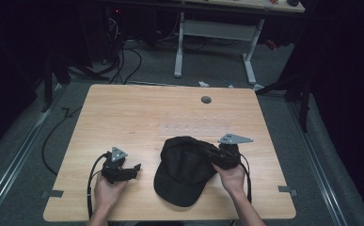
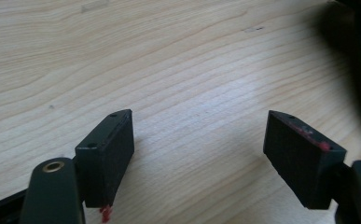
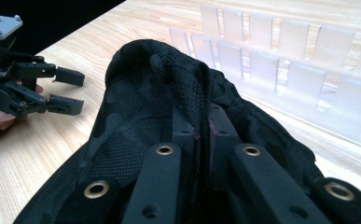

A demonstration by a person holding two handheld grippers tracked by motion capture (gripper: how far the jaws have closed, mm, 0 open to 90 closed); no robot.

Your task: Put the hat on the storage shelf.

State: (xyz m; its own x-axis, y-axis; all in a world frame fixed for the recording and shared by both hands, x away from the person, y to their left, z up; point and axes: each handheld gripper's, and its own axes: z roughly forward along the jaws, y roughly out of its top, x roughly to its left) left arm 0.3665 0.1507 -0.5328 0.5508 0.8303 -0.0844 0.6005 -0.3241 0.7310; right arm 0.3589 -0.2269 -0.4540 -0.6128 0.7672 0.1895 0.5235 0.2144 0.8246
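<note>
So: black cap [image 1: 185, 169] sits near-centre on table [image 1: 123, 117], brim toward near edge. Right claw [image 3: 200, 122] pinched shut on its right rear fabric; left claw [image 1: 133, 170] wide, empty, just left of cap w/ tips aimed at it.

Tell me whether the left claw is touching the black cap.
Apart. In the high view, bare table shows between the left claw and the black cap; the left gripper view shows its open jaws over bare wood.
</note>
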